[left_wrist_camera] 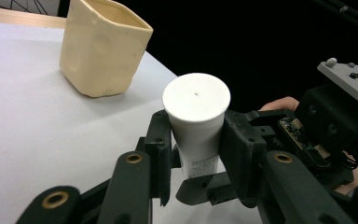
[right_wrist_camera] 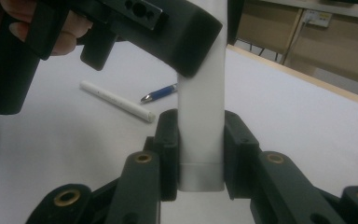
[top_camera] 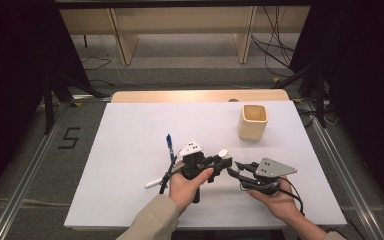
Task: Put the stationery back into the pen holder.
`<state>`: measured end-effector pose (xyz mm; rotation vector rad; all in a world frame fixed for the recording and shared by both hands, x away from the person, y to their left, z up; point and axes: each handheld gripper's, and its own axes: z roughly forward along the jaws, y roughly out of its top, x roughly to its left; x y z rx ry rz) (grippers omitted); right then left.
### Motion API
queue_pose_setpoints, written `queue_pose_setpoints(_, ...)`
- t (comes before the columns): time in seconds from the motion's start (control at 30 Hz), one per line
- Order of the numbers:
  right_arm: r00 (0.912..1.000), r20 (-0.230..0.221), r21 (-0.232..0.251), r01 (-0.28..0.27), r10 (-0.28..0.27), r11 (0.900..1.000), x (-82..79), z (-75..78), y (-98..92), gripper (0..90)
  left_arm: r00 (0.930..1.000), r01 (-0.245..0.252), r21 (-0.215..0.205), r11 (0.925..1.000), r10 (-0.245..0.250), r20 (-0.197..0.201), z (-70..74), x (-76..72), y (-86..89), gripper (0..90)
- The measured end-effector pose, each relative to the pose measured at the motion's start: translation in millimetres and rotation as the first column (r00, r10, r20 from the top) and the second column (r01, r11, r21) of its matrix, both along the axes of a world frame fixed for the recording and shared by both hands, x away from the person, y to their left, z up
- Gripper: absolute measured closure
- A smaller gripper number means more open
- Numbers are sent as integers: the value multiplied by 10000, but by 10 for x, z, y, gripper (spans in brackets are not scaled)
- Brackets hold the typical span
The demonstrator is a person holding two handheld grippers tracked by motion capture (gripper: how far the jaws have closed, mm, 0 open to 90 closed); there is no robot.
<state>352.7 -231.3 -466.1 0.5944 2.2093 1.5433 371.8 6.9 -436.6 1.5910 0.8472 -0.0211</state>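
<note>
Your surface (top_camera: 130,150) is a white sheet laid over a pale wooden top, whose far edge shows as a light strip. Around it lies grey floor with metal rails to either side, a black "5" (top_camera: 69,138) marked on the floor to your left, wooden shelving against the far wall and loose cables on the floor.

The only print on the white tube (left_wrist_camera: 196,116) is a small grey block low on its body, too fine to read.

That tube sits above the near middle of the surface, between your two hands. Your left hand-held gripper (left_wrist_camera: 196,154) has its pads against the tube's sides just under the wide round cap; no earlier picture is here to compare. Your right hand-held gripper (right_wrist_camera: 200,158) is clamped on the tube's flat crimped end, pads tight on both sides.

A cream square cup (top_camera: 253,121) stands toward the far right, well apart from the tube. A blue pen (top_camera: 170,146) lies left of your left hand, and a white pen (right_wrist_camera: 116,101) lies near it, closer to you.

The left half and the far middle of the surface lie bare, so you have room there. Your hands sit close to the near edge, and the right edge is not far from your right hand.
</note>
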Motion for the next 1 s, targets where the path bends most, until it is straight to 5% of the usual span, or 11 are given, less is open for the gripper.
queue_pose_setpoints(0.4, 10000, 78, 21, 9, -9, 10000, 2, -17, 23, 707, 9999, 102, 193, 9998, -104, 71, 6, -9, 0, 671)
queue_pose_setpoints(0.47, 9999, 70, -89, 139, -139, 9999, -2, -7, 39, 546, 9995, 146, 562, 9983, -161, 255, 21, -21, -22, 672)
queue_pose_setpoints(0.53, 9997, 52, -171, 258, -258, 9995, -3, -1, 42, 497, 9980, 108, 1082, 9941, -174, 603, 54, -29, -40, 672)
queue_pose_setpoints(0.63, 9994, -21, -394, 349, -351, 9986, 0, -4, 52, 435, 9908, 30, 2259, 9741, -335, 1313, 119, -57, -83, 672)
queue_pose_setpoints(0.73, 9995, -20, -571, 300, -302, 9979, -5, -12, 70, 431, 9815, -188, 3421, 9395, -479, 1855, 158, -92, -144, 672)
queue_pose_setpoints(0.87, 9999, -14, -758, 162, -164, 9970, -24, -22, 112, 460, 9725, -422, 4399, 8971, -640, 2238, 170, -126, -219, 672)
queue_pose_setpoints(1.0, 9998, -179, -1002, 66, -84, 9949, -24, -28, 124, 502, 9656, -436, 4680, 8826, -830, 2466, 158, -143, -258, 671)
